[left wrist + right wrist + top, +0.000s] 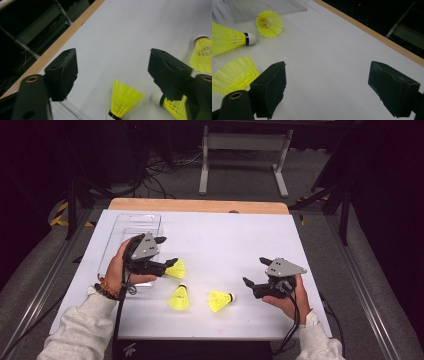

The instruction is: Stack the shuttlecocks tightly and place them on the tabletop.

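Shuttlecock [176, 269] partly hidden, perhaps touching left hand-held gripper [161, 253].

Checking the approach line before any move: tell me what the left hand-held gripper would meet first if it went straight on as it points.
Probably the nearest yellow shuttlecock, low between the open jaws of the left hand-held gripper; depth is unclear.

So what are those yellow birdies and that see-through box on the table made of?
The yellow shuttlecocks look like moulded plastic: the skirts are an open, slightly glossy mesh in the left gripper view. Their white rounded tips could be foam or cork under a coating; I cannot tell which. The clear rectangular box looks like rigid transparent plastic, since the white table shows through it and its edges catch the light.
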`<control>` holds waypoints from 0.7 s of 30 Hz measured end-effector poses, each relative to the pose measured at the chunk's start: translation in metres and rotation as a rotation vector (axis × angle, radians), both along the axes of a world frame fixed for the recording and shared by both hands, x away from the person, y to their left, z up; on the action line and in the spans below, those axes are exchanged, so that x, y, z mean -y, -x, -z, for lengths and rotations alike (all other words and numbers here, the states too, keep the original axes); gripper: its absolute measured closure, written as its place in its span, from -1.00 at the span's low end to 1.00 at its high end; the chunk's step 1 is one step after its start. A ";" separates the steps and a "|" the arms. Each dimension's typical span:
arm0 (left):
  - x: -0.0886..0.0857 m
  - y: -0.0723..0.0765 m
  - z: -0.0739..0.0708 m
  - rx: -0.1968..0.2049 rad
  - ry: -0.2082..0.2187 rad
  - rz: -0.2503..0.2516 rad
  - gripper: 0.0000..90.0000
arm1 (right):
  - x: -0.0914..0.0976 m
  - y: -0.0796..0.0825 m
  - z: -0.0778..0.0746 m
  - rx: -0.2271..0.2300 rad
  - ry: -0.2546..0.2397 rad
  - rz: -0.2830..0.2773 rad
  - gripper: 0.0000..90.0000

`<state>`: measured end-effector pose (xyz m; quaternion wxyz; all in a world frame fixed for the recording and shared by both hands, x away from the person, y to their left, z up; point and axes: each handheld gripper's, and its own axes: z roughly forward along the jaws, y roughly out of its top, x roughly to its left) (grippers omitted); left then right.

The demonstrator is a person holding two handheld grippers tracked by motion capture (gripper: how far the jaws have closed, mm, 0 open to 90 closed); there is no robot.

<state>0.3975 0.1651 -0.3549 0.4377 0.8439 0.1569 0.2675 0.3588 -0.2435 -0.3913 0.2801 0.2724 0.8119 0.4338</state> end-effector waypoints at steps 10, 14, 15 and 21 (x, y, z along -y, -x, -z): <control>-0.062 0.053 0.034 0.061 0.178 -0.065 -0.80 | -0.005 0.004 -0.002 0.011 -0.009 0.016 -0.71; -0.078 0.069 0.049 0.067 0.211 -0.096 -0.85 | -0.011 0.006 -0.003 0.030 -0.013 0.019 -0.71; -0.083 0.074 0.053 0.061 0.227 -0.105 -0.84 | -0.012 0.007 -0.004 0.030 -0.021 0.019 -0.71; -0.103 0.100 0.079 0.005 0.260 -0.122 -0.86 | -0.038 0.016 -0.009 0.033 -0.051 -0.010 -0.61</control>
